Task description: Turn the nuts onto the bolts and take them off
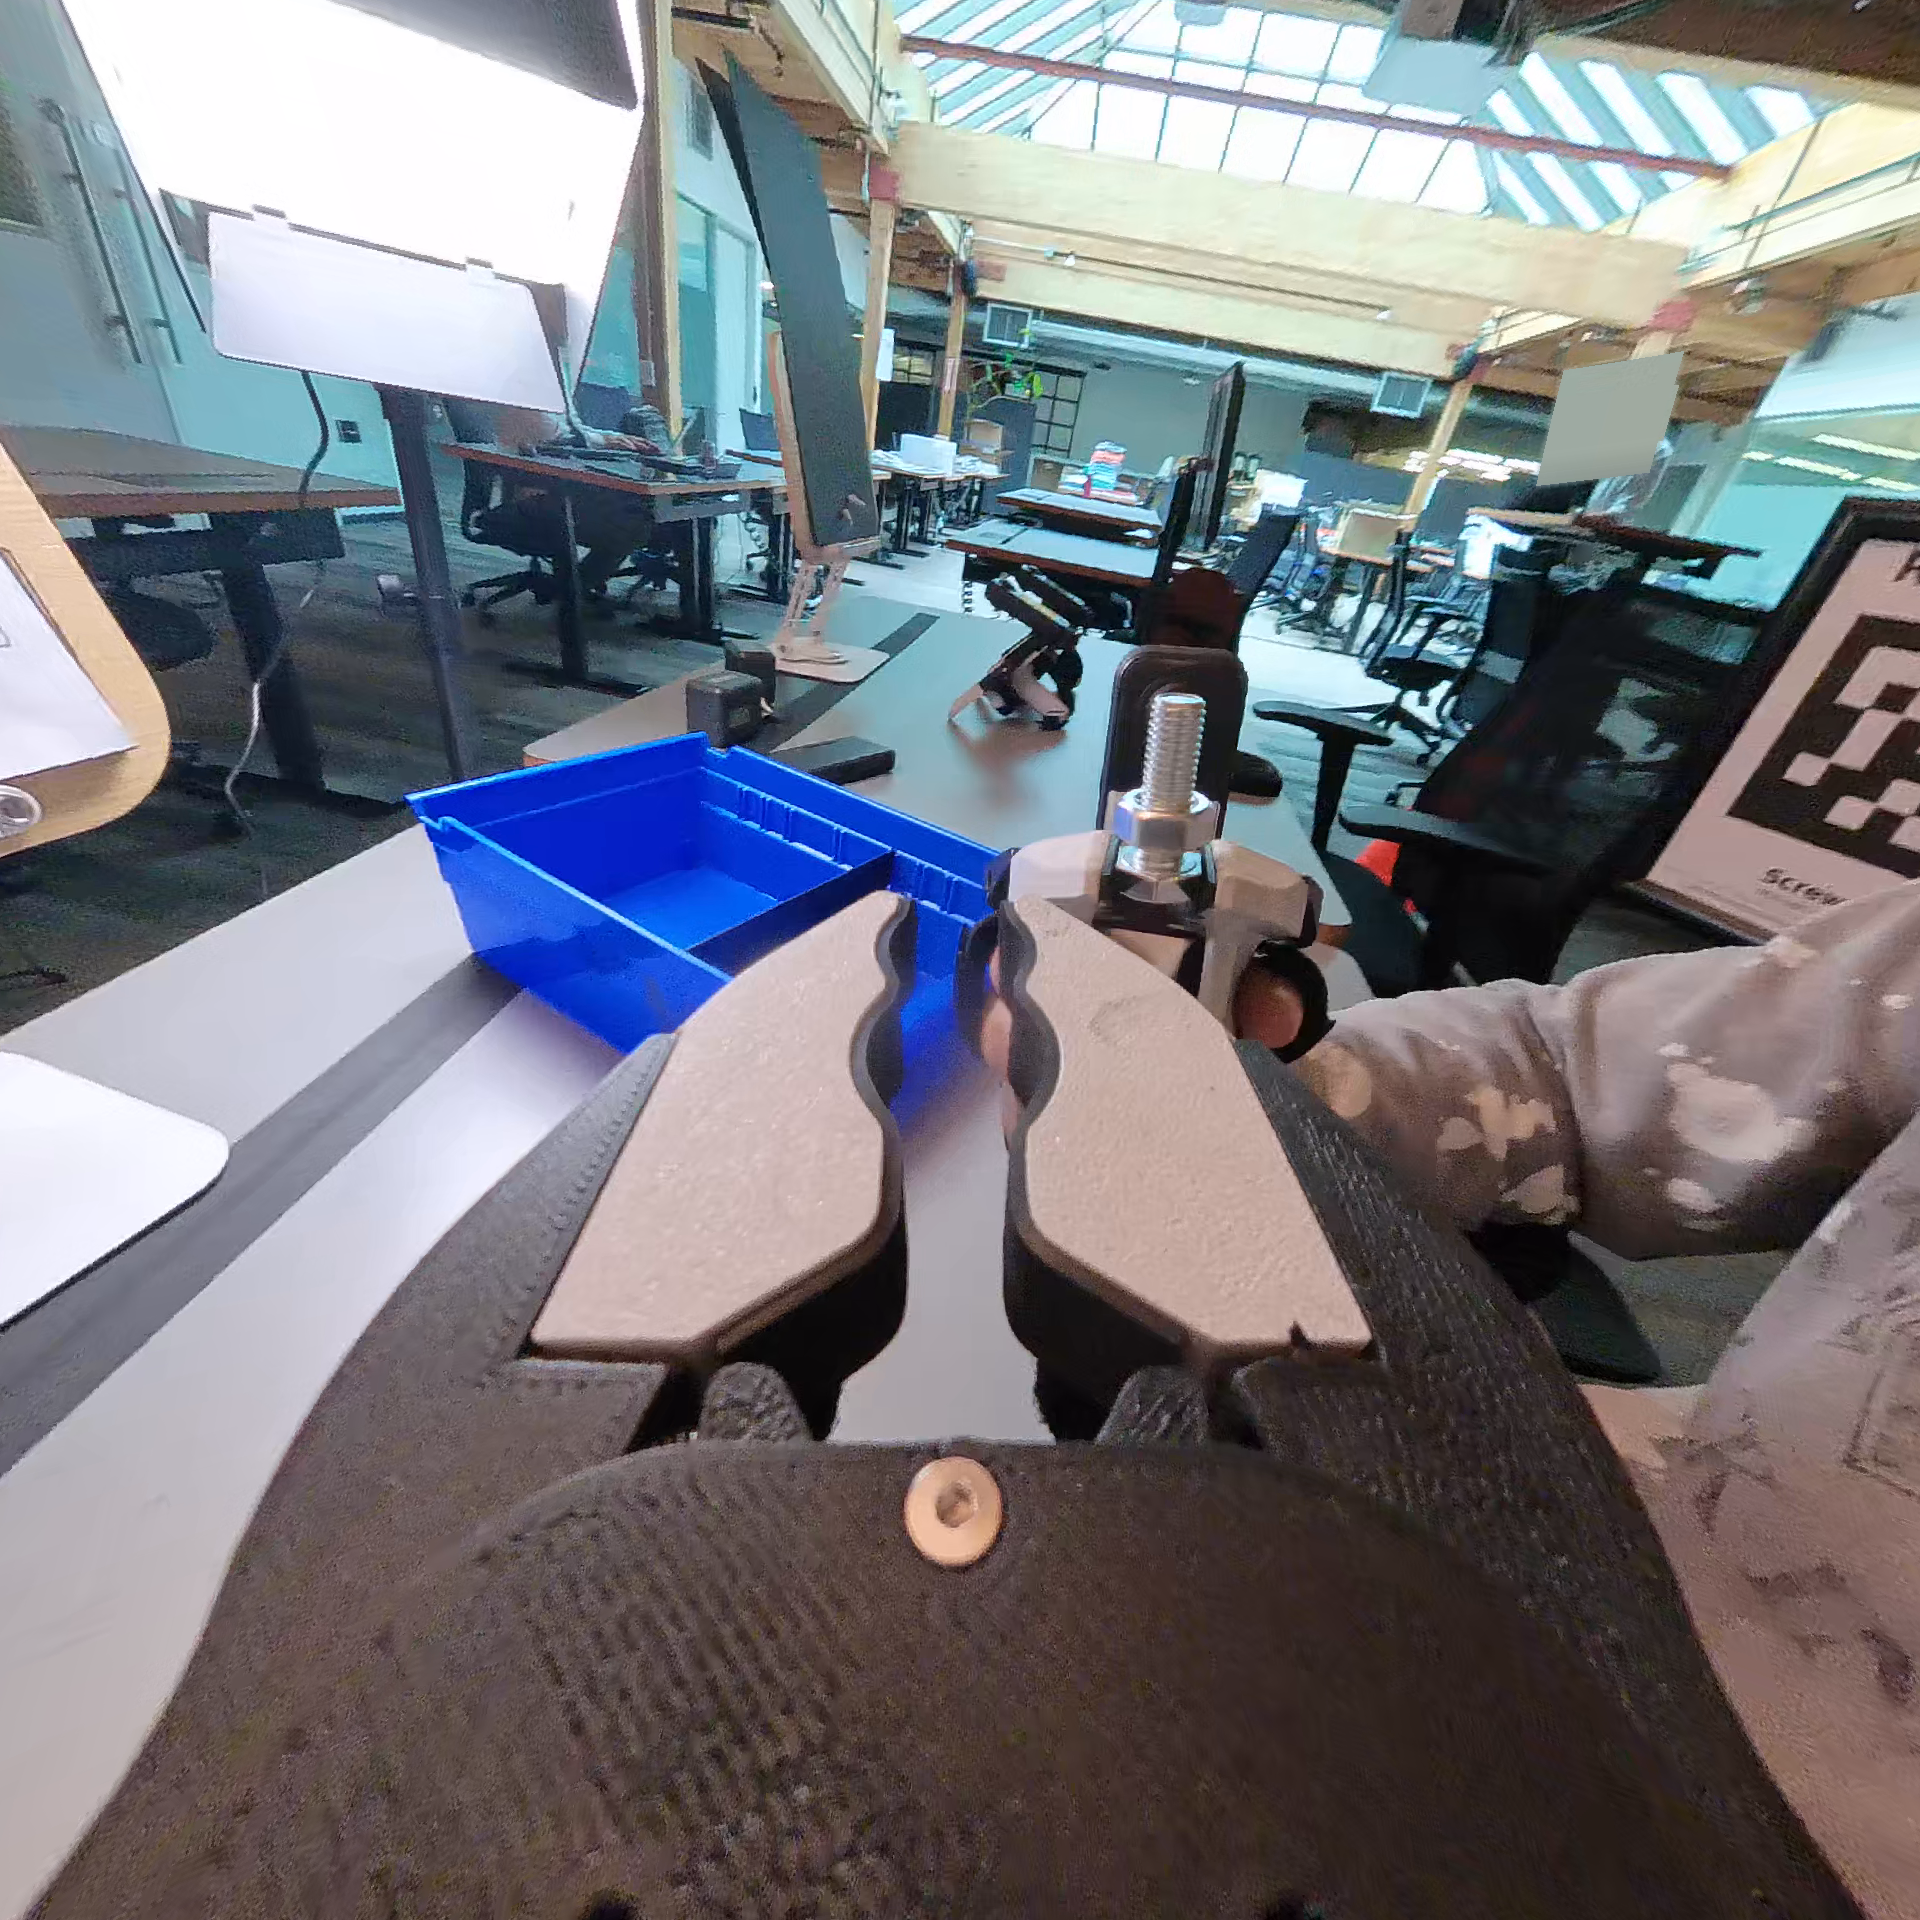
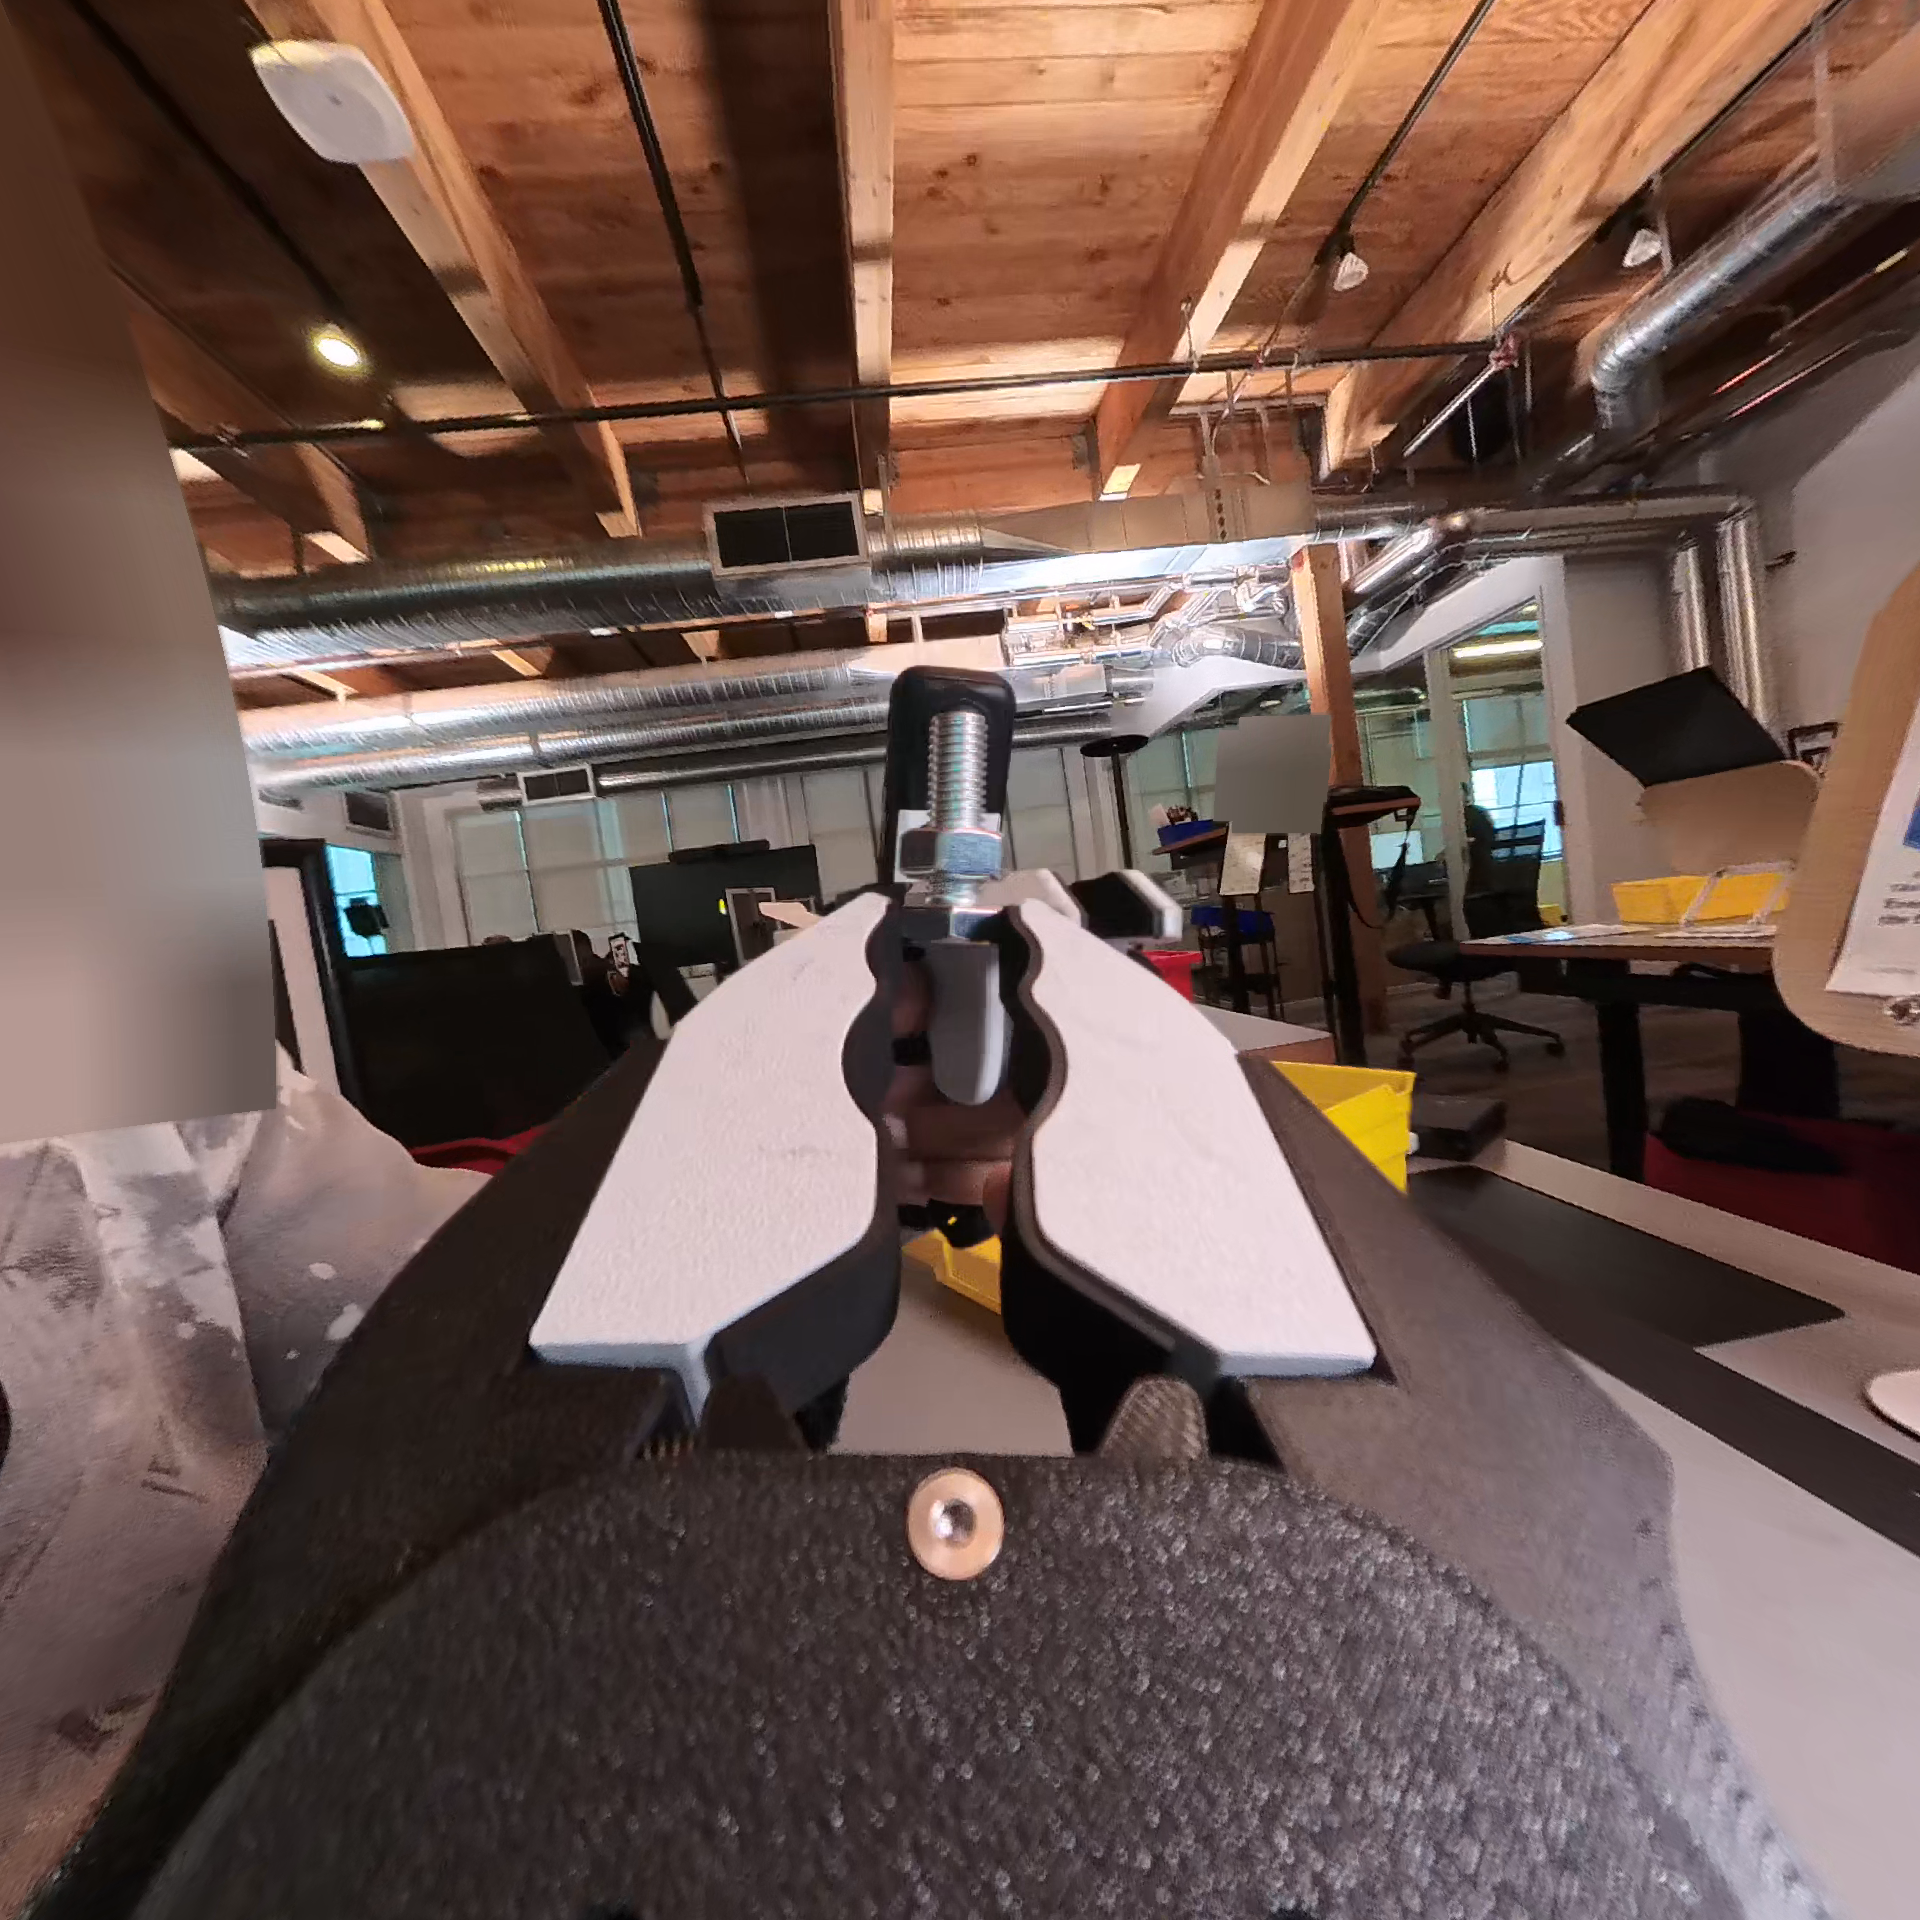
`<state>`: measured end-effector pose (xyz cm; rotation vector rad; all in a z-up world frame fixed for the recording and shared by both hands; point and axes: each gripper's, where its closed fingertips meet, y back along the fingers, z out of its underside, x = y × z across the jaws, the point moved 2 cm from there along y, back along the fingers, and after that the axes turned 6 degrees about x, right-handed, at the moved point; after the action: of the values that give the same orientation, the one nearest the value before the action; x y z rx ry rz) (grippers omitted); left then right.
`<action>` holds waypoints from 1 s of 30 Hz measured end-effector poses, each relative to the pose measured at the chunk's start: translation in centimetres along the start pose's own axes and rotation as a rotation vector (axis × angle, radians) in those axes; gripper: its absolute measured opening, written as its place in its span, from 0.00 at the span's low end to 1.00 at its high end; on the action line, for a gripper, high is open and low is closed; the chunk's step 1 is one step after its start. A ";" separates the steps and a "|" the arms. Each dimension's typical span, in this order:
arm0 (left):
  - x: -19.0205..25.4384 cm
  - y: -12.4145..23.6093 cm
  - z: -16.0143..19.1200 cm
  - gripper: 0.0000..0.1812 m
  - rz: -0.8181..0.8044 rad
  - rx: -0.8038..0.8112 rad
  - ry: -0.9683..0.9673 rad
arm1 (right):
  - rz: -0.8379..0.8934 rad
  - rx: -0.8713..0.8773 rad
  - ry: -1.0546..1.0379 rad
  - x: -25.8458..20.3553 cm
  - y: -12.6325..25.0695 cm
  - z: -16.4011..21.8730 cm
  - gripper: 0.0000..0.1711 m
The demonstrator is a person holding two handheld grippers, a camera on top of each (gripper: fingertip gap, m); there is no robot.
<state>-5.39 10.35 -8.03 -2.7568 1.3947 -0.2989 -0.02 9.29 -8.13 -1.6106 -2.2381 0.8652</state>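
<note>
One bolt (image 2: 954,800) is clamped by its head between the tips of the right gripper (image 2: 954,930), threads held upright so the nut (image 2: 948,854) near its base can be turned. The left gripper (image 1: 951,920), jaws slightly apart and empty, is held at the bolt's 8 o'clock, with a blue bin (image 1: 582,925) at 9 o'clock.

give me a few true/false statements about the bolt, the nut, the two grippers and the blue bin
1. The right gripper is shut on the bolt, which stands upright. True.
2. The nut sits at the very tip of the thread. False: it is low on the thread, just above the fingers.
3. The left gripper holds the nut. False: its fingers are apart and hold nothing.
4. The blue bin has a divider. True.
5. The blue bin is full of bolts. False: no bolts show in it.
</note>
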 end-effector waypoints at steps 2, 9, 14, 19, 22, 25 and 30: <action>0.3 0.0 -0.3 0.11 0.028 0.016 0.027 | 0.006 -0.006 0.019 0.0 0.0 -0.1 0.10; 2.6 -1.0 -0.2 0.16 0.111 0.013 0.030 | 0.046 -0.048 0.034 0.4 -0.1 0.9 0.10; -0.6 -0.1 0.1 0.10 -0.065 -0.009 0.004 | 0.009 0.007 0.004 0.1 0.1 -0.2 0.10; 0.5 -0.4 -0.1 0.15 -0.004 0.004 0.015 | 0.022 -0.006 0.024 0.2 0.1 -0.1 0.10; 1.9 -0.7 -0.5 0.16 0.064 0.024 0.031 | 0.044 -0.028 0.030 0.5 0.1 0.4 0.10; 2.5 -1.0 -0.3 0.17 0.075 0.008 0.013 | 0.047 -0.041 0.040 0.4 0.0 0.6 0.10; 2.0 -0.6 -0.7 0.16 0.063 0.030 0.026 | 0.056 -0.040 0.048 0.5 0.0 0.4 0.10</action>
<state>-3.91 9.15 -6.98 -2.6890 1.4667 -0.3515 -0.40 9.64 -8.52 -1.7007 -2.2008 0.7914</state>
